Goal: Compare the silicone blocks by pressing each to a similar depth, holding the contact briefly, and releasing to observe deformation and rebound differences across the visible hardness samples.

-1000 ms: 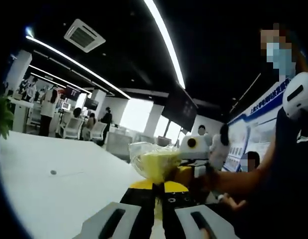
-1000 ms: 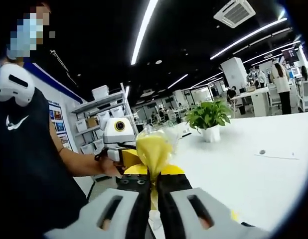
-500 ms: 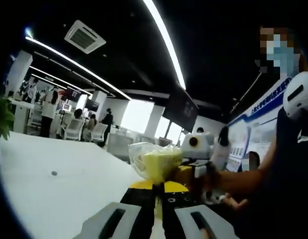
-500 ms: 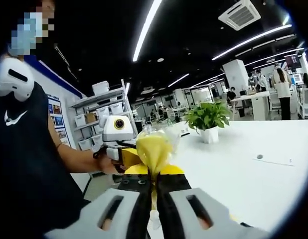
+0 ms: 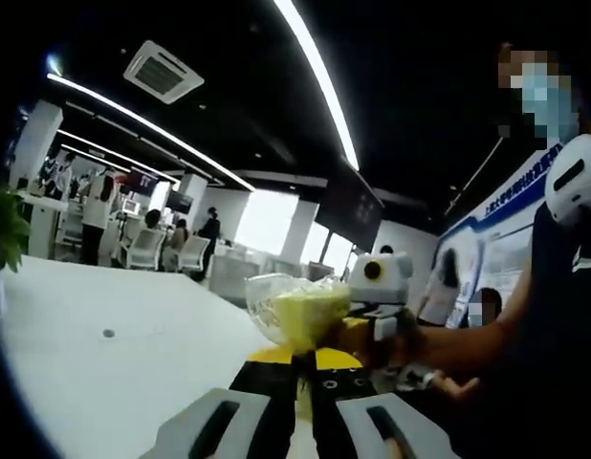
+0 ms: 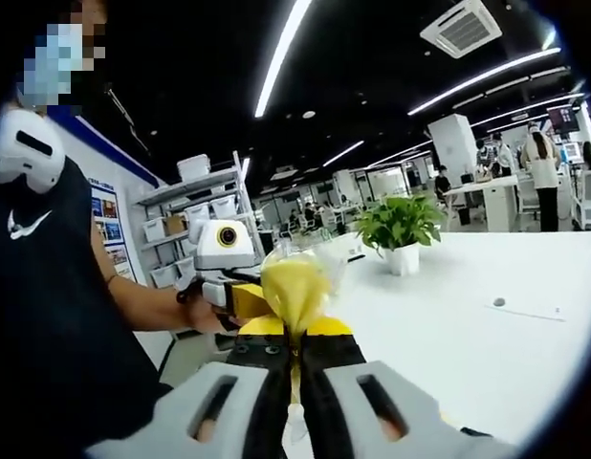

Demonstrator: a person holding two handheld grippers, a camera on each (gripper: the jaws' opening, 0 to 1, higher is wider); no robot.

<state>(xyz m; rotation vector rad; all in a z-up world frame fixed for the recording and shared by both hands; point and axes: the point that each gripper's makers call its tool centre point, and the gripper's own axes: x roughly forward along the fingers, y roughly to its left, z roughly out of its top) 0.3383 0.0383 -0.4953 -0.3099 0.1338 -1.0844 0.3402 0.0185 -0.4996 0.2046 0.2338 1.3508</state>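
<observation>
Left gripper view has your left gripper [image 5: 303, 378] with its jaws pinched narrow on the edge of a clear plastic bag [image 5: 276, 304] with a yellow block [image 5: 310, 316] inside. The bag sits straight ahead at 12 o'clock from your fingertips, held up in the air above the white table [image 5: 95, 373]. The other gripper comes in from about 2 o'clock and meets the bag from the far side.

In the right gripper view it's the same deal mirrored: your right gripper [image 6: 295, 373] is clamped tight on the bag, which here bunches into a cone with the narrow end down between the jaws and the yellow mass fanning out above, again at 12 o'clock. So the bag's long axis runs pretty much along each gripper's own line, strung between the two, and neither hand is really nearer since both are touching it.

What matters for the next bit, I'd say: the sample is pinned between both grippers and off the table, so you can't press it to any depth like this. You'd likely want it set down flat on the table at about 9 o'clock in the left gripper view, with one gripper freed. I can't tell how many blocks are in the bag, or whether the other hardness samples are anywhere nearby. A potted plant [image 6: 399, 226] sits further back on the table, well apart from the bag.
</observation>
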